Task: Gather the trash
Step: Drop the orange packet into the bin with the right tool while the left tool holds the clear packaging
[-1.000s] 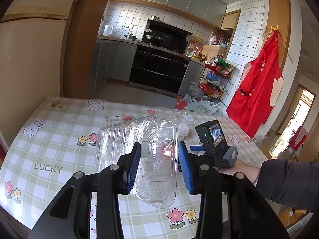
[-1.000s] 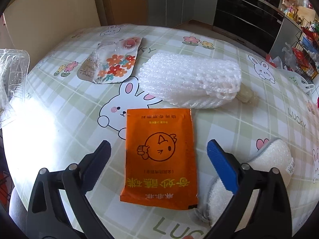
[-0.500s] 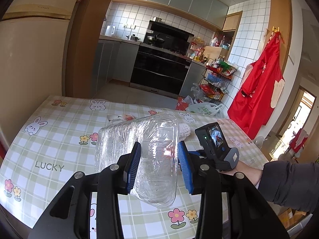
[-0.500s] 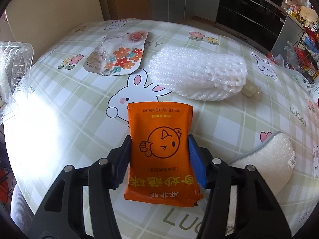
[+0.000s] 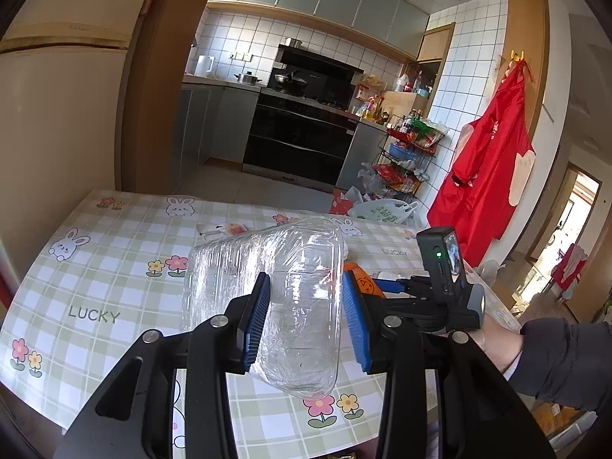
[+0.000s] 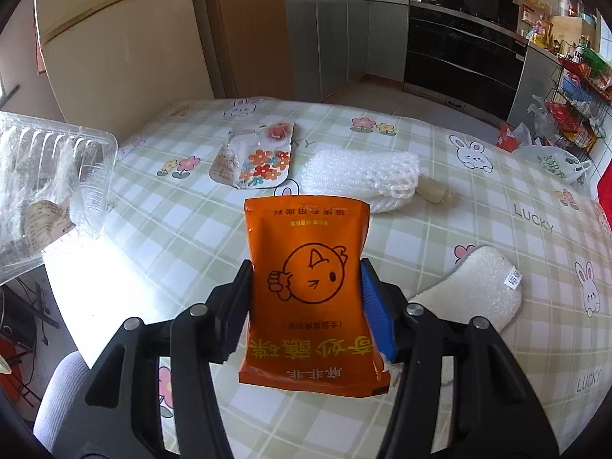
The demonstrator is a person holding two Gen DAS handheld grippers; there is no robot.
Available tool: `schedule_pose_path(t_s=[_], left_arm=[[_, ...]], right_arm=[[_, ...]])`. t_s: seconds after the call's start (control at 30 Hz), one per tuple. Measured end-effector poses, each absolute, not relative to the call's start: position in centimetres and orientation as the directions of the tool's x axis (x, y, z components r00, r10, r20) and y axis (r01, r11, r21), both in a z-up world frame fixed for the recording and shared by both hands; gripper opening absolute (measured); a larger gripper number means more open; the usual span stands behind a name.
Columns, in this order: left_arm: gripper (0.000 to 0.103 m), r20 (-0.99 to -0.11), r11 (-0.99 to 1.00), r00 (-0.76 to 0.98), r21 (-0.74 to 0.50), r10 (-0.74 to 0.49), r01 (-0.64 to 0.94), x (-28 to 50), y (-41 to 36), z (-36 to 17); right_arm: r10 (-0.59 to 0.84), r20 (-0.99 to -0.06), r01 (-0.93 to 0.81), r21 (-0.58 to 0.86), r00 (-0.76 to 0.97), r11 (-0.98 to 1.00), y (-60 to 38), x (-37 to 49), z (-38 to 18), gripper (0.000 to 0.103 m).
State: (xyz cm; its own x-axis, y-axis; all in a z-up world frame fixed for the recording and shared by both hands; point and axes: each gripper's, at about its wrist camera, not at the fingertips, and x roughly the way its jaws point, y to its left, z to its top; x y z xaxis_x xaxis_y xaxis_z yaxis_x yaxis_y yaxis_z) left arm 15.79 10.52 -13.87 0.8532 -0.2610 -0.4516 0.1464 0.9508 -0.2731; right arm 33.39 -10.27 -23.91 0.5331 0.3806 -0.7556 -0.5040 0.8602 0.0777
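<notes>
My left gripper (image 5: 306, 321) is shut on a clear plastic clamshell box (image 5: 283, 290) and holds it above the checked table (image 5: 95, 290). The box also shows at the left edge of the right wrist view (image 6: 46, 183). My right gripper (image 6: 306, 306) is shut on an orange snack packet (image 6: 310, 279) and holds it lifted off the table, tilted up. The right gripper also shows in the left wrist view (image 5: 386, 287), just right of the box, with the packet (image 5: 359, 279) peeking out.
On the table lie a flowered clear pouch (image 6: 256, 160), a roll of bubble wrap (image 6: 363, 176) with a small beige item (image 6: 436, 193) beside it, and a white sponge (image 6: 478, 287). A chair (image 6: 65, 394) stands at the near left edge. A kitchen rack (image 5: 409, 160) stands beyond.
My right gripper closed on the orange packet and lifted it off the table, tilting up. My left gripper kept hold of the clear box, rising slightly.
</notes>
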Motion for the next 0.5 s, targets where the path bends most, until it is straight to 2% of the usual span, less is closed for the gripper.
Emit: schedule_pose_path(t_s=[0.3, 0.5], left_arm=[[0.038, -0.422, 0.950, 0.869, -0.274, -0.258, 0.149, 13.2, 9.8, -12.1], [0.038, -0.411, 0.947, 0.871, -0.281, -0.267, 0.157, 11.1, 9.3, -11.3]], right_arm=[[0.459, -0.651, -0.471, 0.173, 0.605, 0.865, -14.3, 27.8, -18.9, 0.056], [0.511, -0.547, -0.481, 0.213, 0.663, 0.851, -17.5, 21.3, -15.4, 0.056]])
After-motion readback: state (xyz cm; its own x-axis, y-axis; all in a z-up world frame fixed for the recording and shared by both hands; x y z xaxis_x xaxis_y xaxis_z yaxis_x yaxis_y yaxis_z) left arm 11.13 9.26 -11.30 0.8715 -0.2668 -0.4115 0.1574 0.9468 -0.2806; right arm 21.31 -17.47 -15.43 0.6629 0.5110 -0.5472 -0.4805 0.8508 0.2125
